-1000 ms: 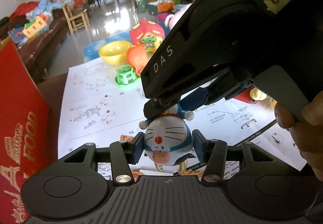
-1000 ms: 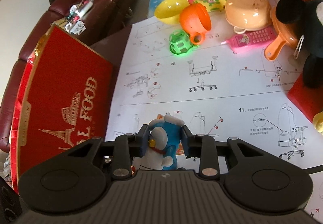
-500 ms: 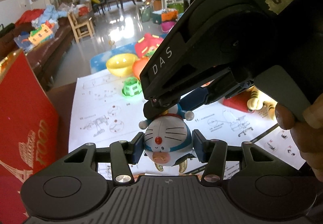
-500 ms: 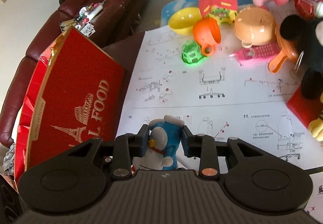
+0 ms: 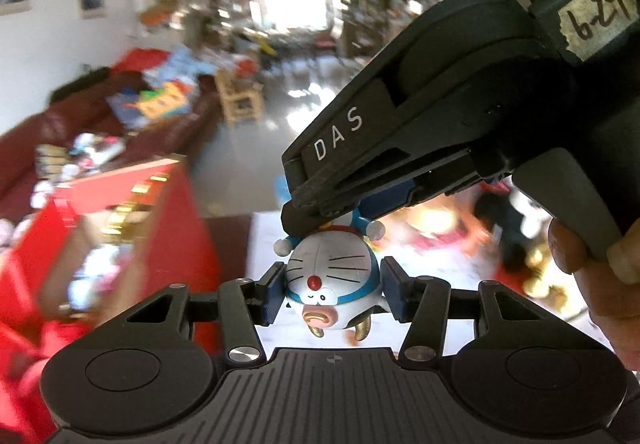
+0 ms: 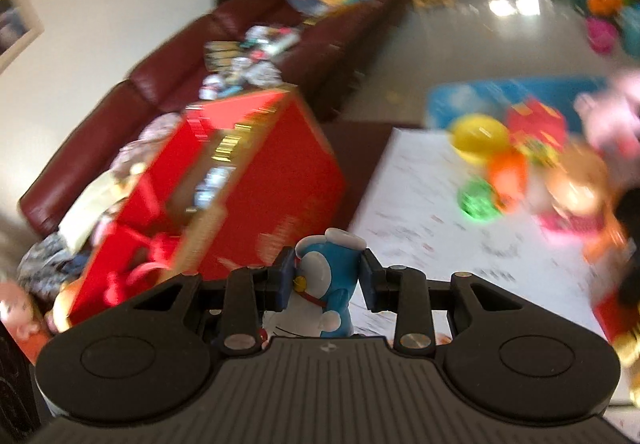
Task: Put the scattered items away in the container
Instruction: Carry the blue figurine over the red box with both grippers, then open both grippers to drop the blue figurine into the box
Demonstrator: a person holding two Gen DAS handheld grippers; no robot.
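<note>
Blue-and-white cat figurine (image 5: pixel 332 278) sits upside down between the left gripper (image 5: pixel 332 294) pads, head gripped at both sides; the right gripper (image 6: pixel 326 278) clamps its body from above, the black housing crossing over the figurine in the left wrist view; a hand (image 5: pixel 592 264) holds that housing at far right. Red cardboard box (image 6: pixel 256 179) stands open to the left of both grippers; white printed paper sheet (image 6: pixel 420 211) lies to its right, beneath the figurine. Blurred toys cluster at the sheet's far right edge: yellow plastic bowl (image 6: pixel 478 137), green lattice ball (image 6: pixel 478 199) in front of it. Dark red leather sofa (image 6: pixel 160 75) runs behind the box, clutter on its seat.
</note>
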